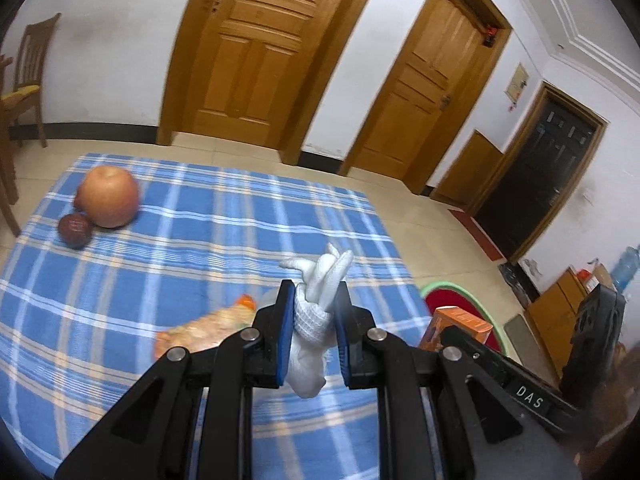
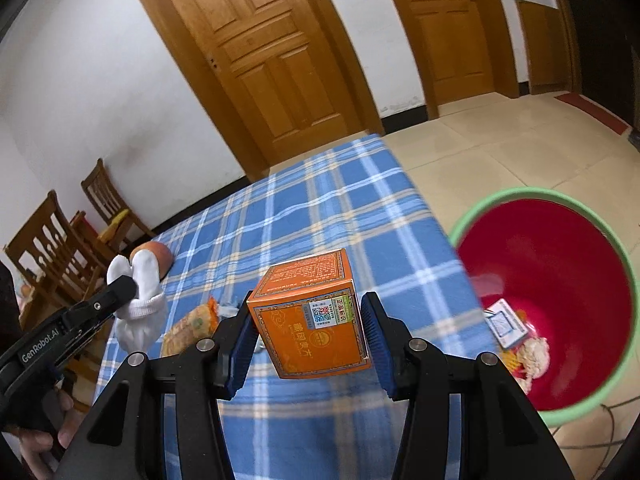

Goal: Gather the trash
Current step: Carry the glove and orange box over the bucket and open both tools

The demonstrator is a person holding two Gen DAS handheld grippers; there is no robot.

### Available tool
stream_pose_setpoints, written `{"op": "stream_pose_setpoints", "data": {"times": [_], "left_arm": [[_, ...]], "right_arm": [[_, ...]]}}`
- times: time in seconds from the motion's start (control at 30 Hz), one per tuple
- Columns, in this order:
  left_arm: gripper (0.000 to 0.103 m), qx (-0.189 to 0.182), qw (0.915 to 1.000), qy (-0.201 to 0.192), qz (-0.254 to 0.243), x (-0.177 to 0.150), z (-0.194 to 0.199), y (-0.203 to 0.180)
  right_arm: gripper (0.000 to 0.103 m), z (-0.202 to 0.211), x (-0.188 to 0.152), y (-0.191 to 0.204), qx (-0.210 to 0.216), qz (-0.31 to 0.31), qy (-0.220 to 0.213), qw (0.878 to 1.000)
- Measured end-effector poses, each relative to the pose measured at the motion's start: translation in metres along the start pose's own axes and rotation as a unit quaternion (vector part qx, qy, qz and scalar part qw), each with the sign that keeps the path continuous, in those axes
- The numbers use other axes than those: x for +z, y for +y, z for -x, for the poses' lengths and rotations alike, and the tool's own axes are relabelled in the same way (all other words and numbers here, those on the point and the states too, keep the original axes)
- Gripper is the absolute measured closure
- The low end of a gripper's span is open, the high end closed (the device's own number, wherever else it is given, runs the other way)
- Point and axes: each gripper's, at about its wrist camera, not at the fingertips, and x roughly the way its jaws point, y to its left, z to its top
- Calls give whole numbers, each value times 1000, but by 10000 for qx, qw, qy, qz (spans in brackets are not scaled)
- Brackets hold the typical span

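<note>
My left gripper (image 1: 314,292) is shut on a white crumpled sock-like cloth (image 1: 320,280) and holds it above the blue plaid tablecloth (image 1: 180,240). It also shows in the right wrist view (image 2: 138,304). My right gripper (image 2: 308,312) is shut on an orange box (image 2: 310,312) and holds it above the table near its right edge. The box also shows in the left wrist view (image 1: 456,326). An orange snack wrapper (image 1: 200,332) lies on the cloth by the left gripper. A red bin with a green rim (image 2: 552,304) stands on the floor right of the table and holds some trash.
An apple (image 1: 109,197) and a small dark red fruit (image 1: 75,230) lie at the table's far left. Wooden chairs (image 2: 60,252) stand left of the table. Wooden doors (image 1: 256,48) line the far wall. A low cabinet (image 1: 560,312) stands at the right.
</note>
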Motion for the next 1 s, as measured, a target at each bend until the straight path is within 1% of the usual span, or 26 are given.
{"op": "stream_pose_setpoints", "data": {"times": [0.2, 0.43, 0.73, 1.0], "left_arm": [[85, -345, 9989, 275, -180, -6, -16, -35], [85, -561, 9961, 529, -421, -15, -37, -72], [85, -563, 9912, 868, -823, -27, -64, -110], [85, -552, 9877, 1032, -1032, -33, -81, -128]], "right_arm": [[51, 28, -5, -33, -229, -232, -192, 9993], [51, 46, -7, -71, -494, -542, -294, 9969], [51, 52, -13, -116, -861, -776, -287, 9928], [51, 47, -20, -140, -962, -969, -176, 9905]]}}
